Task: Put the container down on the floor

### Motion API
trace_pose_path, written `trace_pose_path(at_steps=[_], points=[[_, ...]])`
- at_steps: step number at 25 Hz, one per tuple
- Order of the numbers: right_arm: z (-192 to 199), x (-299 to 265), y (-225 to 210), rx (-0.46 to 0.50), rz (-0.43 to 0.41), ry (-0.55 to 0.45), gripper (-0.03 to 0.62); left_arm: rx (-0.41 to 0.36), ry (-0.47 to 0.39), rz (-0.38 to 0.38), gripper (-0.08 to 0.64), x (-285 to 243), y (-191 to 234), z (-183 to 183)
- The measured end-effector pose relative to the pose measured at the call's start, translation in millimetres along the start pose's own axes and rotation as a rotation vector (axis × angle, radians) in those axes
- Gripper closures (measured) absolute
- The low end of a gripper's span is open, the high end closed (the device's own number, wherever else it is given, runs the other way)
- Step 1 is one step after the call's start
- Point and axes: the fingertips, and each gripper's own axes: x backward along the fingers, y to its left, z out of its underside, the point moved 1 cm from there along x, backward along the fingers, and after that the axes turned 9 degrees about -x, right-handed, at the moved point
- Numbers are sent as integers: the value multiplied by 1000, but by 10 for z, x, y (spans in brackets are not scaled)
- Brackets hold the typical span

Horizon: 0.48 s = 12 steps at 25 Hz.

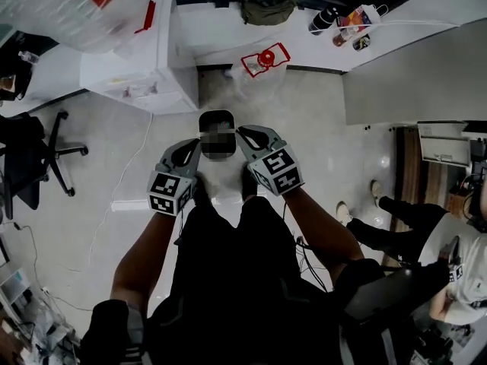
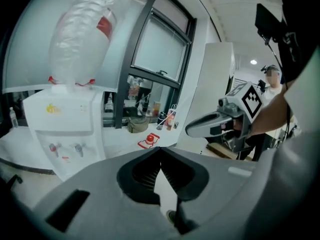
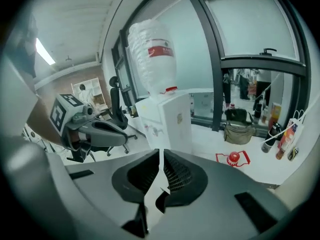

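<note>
The container is a clear water jug with a red cap and red handle; it stands on the pale floor by the far wall, well ahead of both grippers. It also shows small in the left gripper view and in the right gripper view. My left gripper is held up in front of the person's body, jaws together with nothing between them. Beside it my right gripper is raised too, its jaws closed to a thin slit and empty. Neither gripper touches the container.
A white water dispenser with a large clear bottle on top stands left of the container. An office chair is at the left. Another person sits at the right. A bag and bottles lie along the windowsill.
</note>
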Motion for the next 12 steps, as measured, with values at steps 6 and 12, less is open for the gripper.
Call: trace_pose_path(at_steps=[6, 12], points=[[-410, 335, 226, -29, -11, -82, 568, 4, -71, 13, 548, 273, -154, -455], [-713, 655, 299, -74, -16, -174, 580, 2, -129, -14, 549, 616, -238, -805]])
